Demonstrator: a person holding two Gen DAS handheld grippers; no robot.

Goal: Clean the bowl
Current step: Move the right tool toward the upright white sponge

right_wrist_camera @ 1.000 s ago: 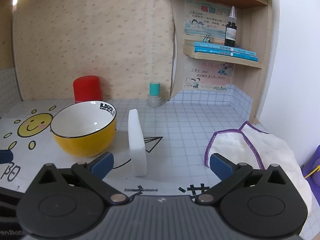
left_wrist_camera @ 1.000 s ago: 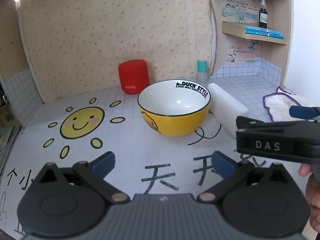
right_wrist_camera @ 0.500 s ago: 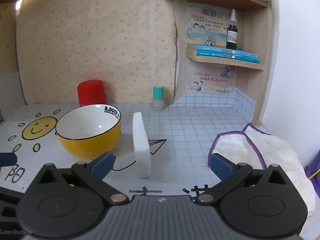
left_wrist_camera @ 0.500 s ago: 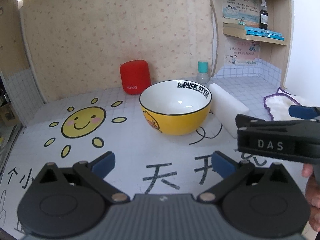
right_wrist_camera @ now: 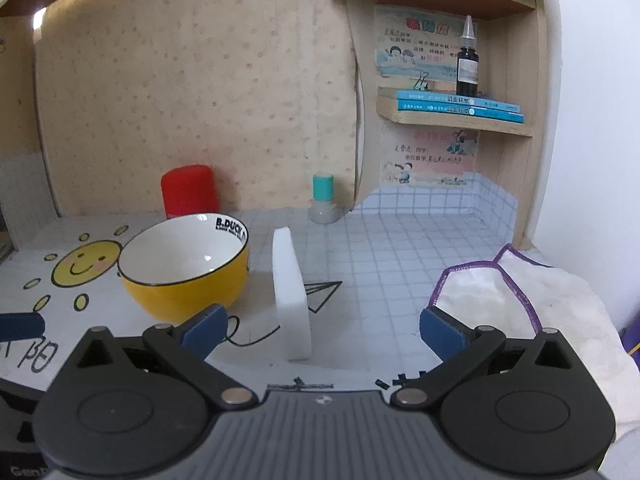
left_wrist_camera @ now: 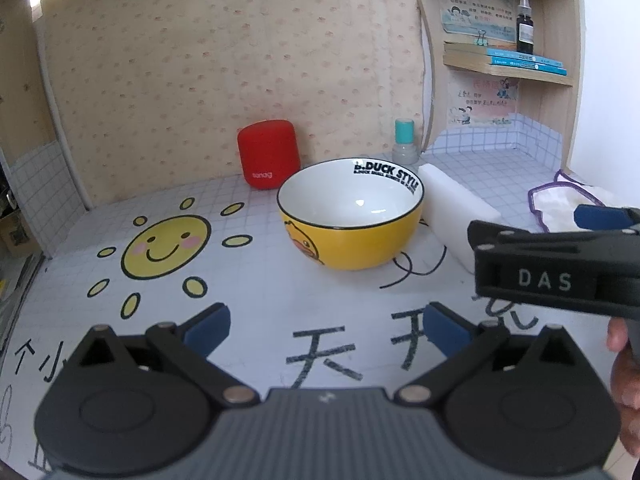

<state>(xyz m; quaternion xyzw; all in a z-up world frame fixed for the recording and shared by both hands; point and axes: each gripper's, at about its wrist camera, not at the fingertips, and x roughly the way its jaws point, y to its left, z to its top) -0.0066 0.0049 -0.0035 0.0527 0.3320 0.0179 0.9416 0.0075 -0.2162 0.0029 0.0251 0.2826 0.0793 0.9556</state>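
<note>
While both pairs of tongs stand spread wide and empty, the yellow bowl (left_wrist_camera: 351, 216) sits upright on the printed table cover (left_wrist_camera: 248, 280), ahead of the left gripper (left_wrist_camera: 326, 326) and to the left of the right gripper (right_wrist_camera: 322, 326). A white sponge block (right_wrist_camera: 291, 292) stands on its long edge just beside the bowl's right side, almost straight ahead of the right gripper. The step in hand looks like fetching that sponge: the right fingers should straddle its thin faces and close near the middle, so it does not tip against the bowl. Whether sponge and bowl actually touch is hard to tell. The left gripper would do well to pinch the bowl's rim to steady it before wiping. A white cloth (right_wrist_camera: 520, 300) lies well apart at the right.
</note>
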